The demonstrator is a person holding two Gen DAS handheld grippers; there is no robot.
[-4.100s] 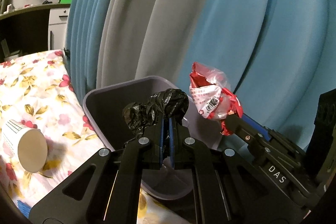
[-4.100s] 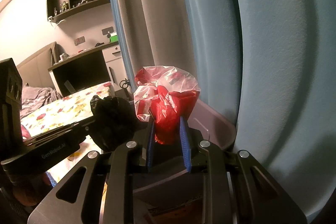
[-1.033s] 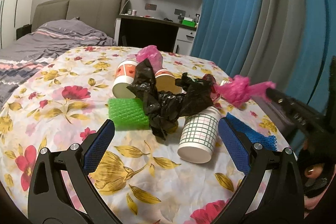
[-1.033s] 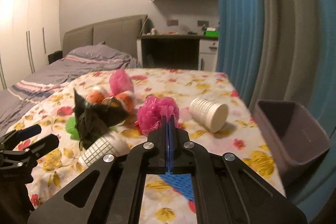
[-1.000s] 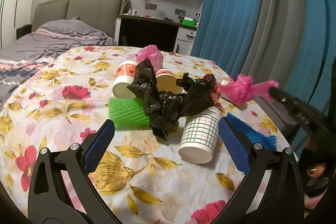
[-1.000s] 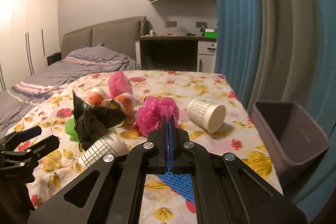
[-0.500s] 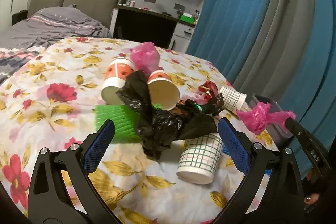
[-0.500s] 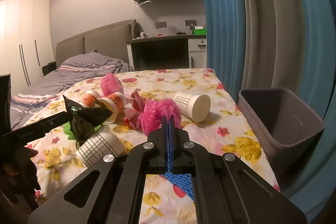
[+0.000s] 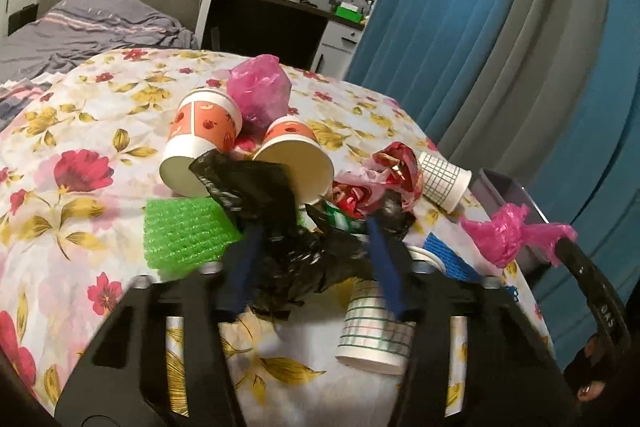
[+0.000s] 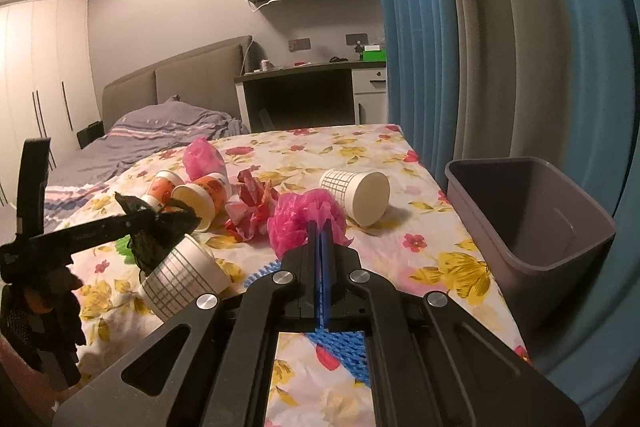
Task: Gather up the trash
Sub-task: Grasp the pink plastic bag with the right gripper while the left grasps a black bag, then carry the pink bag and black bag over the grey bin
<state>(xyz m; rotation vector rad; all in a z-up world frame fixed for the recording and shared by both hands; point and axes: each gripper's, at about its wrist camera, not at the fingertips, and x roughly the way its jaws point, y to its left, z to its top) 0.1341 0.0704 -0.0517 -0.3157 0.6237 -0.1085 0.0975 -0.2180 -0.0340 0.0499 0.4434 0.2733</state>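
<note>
Four paper cups lie on the floral cloth: two orange-printed cups at twelve o'clock and two grid-patterned cups toward three. Two pink plastic bags, one black bag, one red wrapper, one green mesh, one blue mesh, one grey bin.

Gray bin open-topped; cups crowd the black bag.
</note>
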